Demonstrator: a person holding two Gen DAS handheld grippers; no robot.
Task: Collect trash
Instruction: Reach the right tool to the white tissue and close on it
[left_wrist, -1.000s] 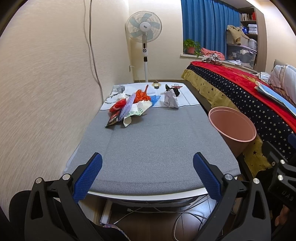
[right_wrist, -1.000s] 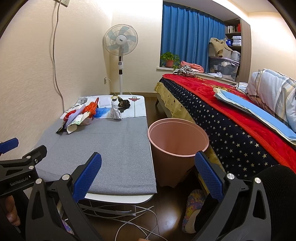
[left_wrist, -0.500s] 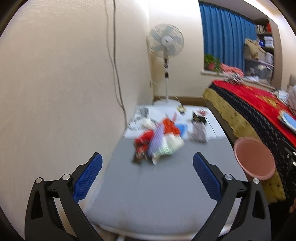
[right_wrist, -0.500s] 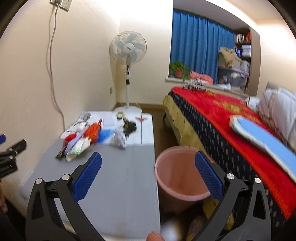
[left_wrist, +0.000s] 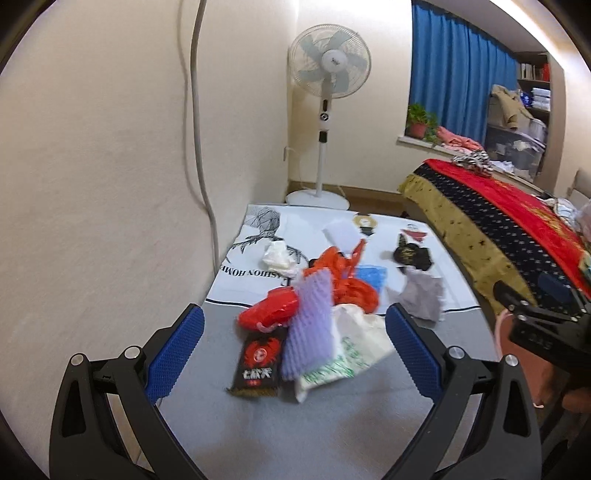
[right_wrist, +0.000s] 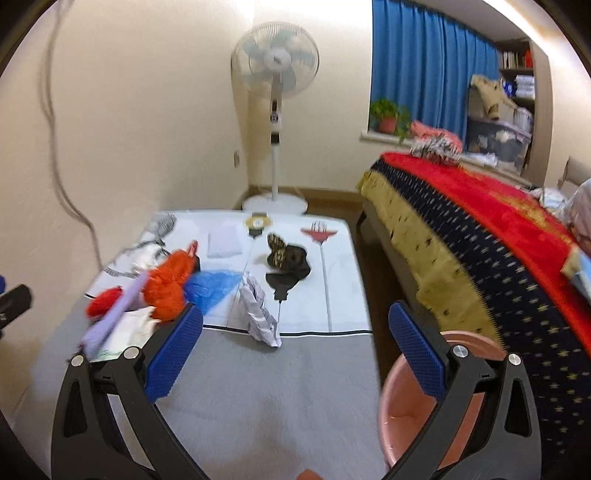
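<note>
A heap of trash lies on the grey mat (left_wrist: 295, 424): a red wrapper (left_wrist: 267, 314), a purple bubble sheet (left_wrist: 308, 325), an orange plastic bag (left_wrist: 351, 284), a black snack packet (left_wrist: 256, 363) and a white printed bag (left_wrist: 345, 350). My left gripper (left_wrist: 293, 350) hovers open just above and in front of this heap. A crumpled white paper (right_wrist: 258, 314) stands further right, with a black wrapper (right_wrist: 290, 258) behind it. My right gripper (right_wrist: 295, 347) is open, just in front of the crumpled white paper. A pink bin (right_wrist: 413, 406) sits low beside the table on the right.
A standing fan (left_wrist: 327, 103) is beyond the table's far end. A wall with a hanging cable (left_wrist: 201, 147) runs along the left. A bed with a red and starred cover (right_wrist: 480, 236) flanks the right. A blue plastic bag (right_wrist: 210, 288) lies on the white printed cloth (right_wrist: 332, 295).
Both grippers have moved forward over the table, toward the trash. The heap now sits between my left fingers' span, and the bin has slid to the right view's lower right. Both stay open.
</note>
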